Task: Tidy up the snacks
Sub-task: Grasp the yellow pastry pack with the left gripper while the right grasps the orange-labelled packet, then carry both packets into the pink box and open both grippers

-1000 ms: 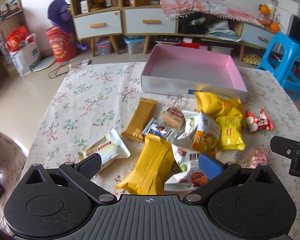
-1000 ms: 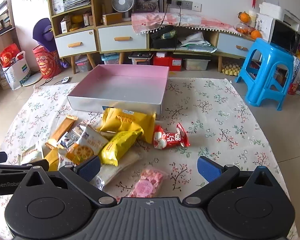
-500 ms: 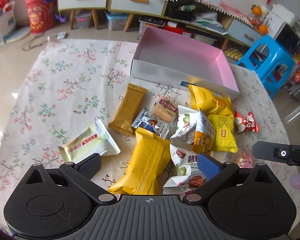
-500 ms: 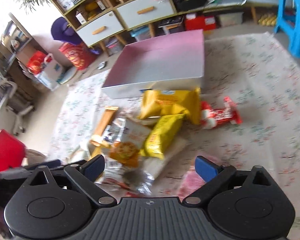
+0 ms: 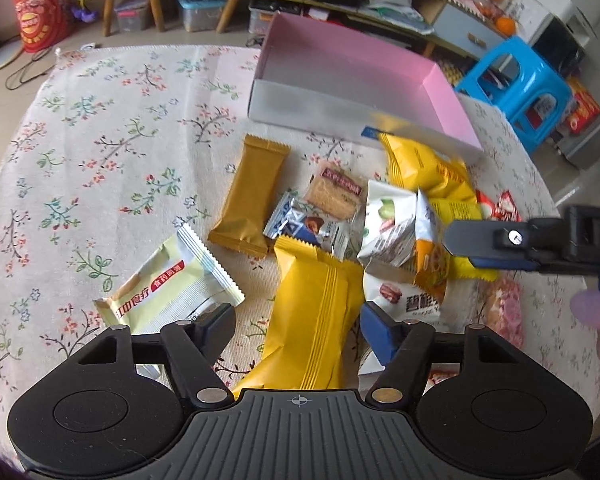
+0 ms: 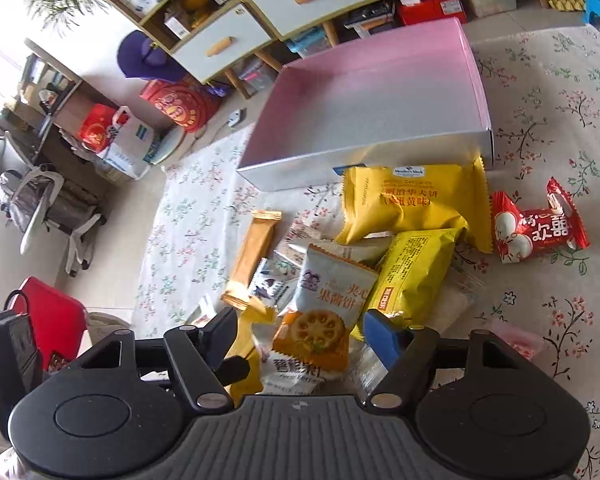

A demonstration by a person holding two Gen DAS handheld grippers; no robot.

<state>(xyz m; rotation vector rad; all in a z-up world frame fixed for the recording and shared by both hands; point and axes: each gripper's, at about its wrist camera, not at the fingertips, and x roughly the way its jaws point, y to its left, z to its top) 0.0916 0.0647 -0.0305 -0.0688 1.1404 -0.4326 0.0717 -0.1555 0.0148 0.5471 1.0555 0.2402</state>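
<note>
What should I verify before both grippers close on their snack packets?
1. Long yellow ribbed packet between left gripper fingers, jaws closing: ok.
2. White-and-orange biscuit packet between right gripper fingers, jaws closing: ok.
3. Pads pressing either packet: cannot tell.
4. Neighbouring packets clear of right fingers: not ok, small yellow packet overlaps.
5. Pink-lined open box empty, ready: ok.
6. Grippers apart from each other: ok.

The cloth (image 5: pixel 112 128) looked woven and matt; the yellow packet (image 5: pixel 316 312) was glossy film; the box (image 6: pixel 364 92) was smooth card.
</note>
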